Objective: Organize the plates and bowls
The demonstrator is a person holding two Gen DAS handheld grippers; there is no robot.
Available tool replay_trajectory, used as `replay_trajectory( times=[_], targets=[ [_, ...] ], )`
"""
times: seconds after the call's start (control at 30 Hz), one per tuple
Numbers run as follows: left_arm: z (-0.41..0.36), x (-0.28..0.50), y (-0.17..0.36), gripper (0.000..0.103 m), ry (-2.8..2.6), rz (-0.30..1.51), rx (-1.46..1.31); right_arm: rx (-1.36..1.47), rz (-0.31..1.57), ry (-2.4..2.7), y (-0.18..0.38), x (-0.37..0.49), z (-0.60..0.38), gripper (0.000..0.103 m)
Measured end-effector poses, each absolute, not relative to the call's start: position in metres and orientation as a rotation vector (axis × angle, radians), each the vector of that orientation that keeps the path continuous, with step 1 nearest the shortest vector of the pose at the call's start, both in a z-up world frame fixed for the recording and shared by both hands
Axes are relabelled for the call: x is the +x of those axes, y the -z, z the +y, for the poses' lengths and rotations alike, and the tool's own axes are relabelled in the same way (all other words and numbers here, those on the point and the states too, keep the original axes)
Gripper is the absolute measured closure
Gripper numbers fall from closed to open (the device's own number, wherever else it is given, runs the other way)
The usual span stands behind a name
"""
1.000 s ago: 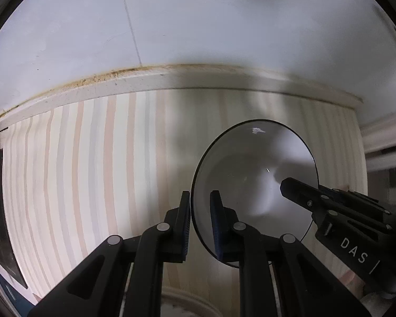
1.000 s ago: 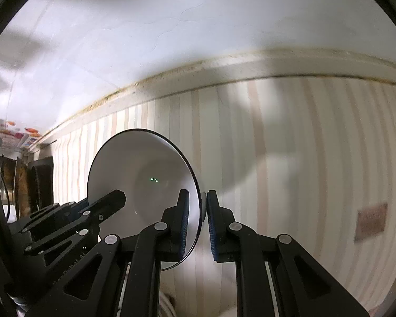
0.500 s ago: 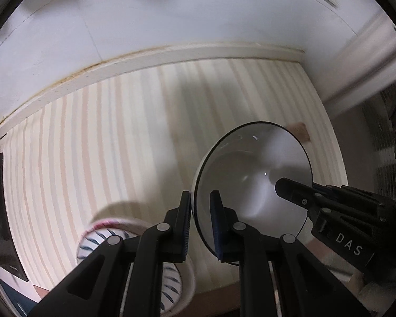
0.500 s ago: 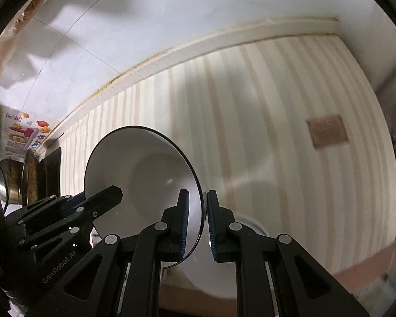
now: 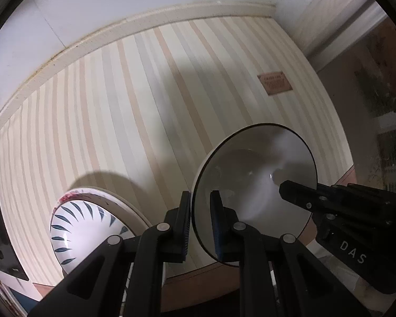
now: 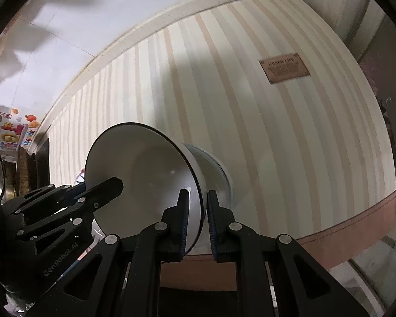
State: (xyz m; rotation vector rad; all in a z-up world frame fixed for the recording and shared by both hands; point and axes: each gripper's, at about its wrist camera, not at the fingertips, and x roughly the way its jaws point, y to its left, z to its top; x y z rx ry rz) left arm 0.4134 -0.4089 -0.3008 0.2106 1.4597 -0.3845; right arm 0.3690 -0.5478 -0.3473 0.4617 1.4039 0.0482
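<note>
Over the striped cloth [image 5: 134, 111], two grippers' fingers each pinch one white bowl's [image 5: 253, 185] rim, beside one leaf-patterned bowl [image 5: 87, 227].

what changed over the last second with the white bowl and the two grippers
Both grippers carried the white bowl sideways over the striped cloth. The leaf-patterned bowl, the brown label and the cloth's near edge came into view. Unchanged: left gripper and right gripper stay clamped on opposite sides of its rim.
</note>
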Motion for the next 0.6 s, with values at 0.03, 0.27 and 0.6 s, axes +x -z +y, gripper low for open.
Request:
replay_trajectory(
  times=[0.03, 0.27, 0.6],
  targets=[
    [-0.41, 0.413, 0.303, 0.091, 0.384, 1.463, 0.215, 0.466, 1.408, -0.048, 0.35, 0.369, -0.549, 0.088],
    [-0.416, 0.41, 0.316, 0.091, 0.37, 1.486, 0.252, 0.467, 1.44, -0.051, 0.366, 0.369, -0.553, 0.088],
    [-0.419, 0.407, 0.325, 0.091, 0.342, 1.479, 0.303, 0.446, 1.45, -0.062, 0.373, 0.378, -0.551, 0.088]
  ],
)
